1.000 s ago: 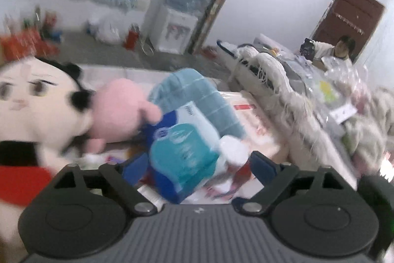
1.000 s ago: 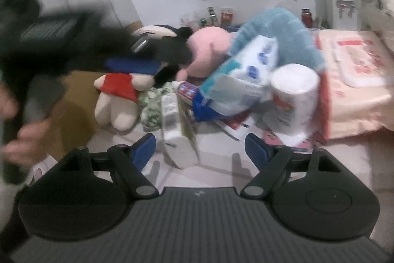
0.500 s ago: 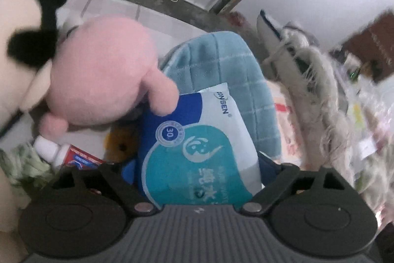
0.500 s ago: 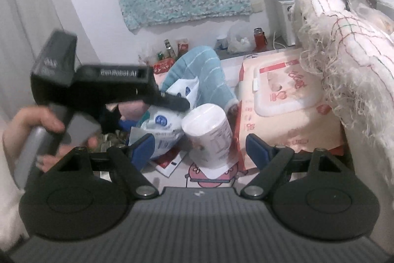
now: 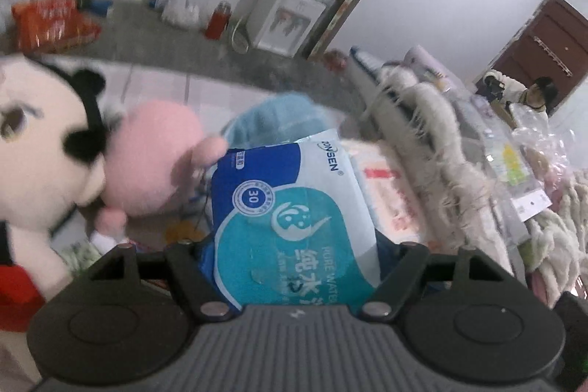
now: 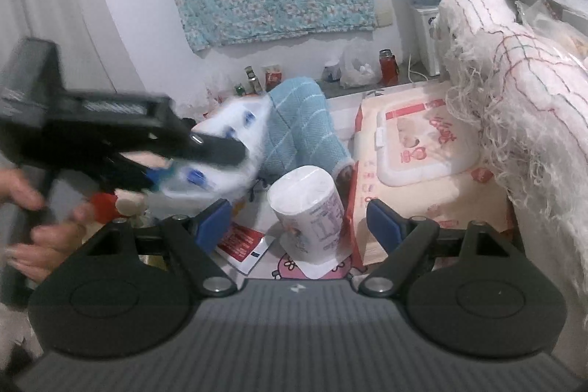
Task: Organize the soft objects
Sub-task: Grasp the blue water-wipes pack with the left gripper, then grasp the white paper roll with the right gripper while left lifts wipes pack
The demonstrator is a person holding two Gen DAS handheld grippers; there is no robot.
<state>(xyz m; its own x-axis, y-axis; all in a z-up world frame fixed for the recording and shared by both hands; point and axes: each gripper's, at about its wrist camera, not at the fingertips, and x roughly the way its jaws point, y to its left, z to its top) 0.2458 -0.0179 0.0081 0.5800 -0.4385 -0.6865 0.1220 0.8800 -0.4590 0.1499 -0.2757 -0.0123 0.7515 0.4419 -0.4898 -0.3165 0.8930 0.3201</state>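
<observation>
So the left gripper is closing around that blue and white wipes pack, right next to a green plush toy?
Not green. In the left wrist view the plush toy beside the blue and white wipes pack is pink. The left gripper is closing around the pack.

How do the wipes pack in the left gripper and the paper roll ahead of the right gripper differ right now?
The wipes pack is flat, blue and teal; the paper roll is a white cylinder. The pack sits between the closing jaws of the left gripper; the roll stands upright and free, beyond the open right gripper. Both are plastic-wrapped.
</observation>
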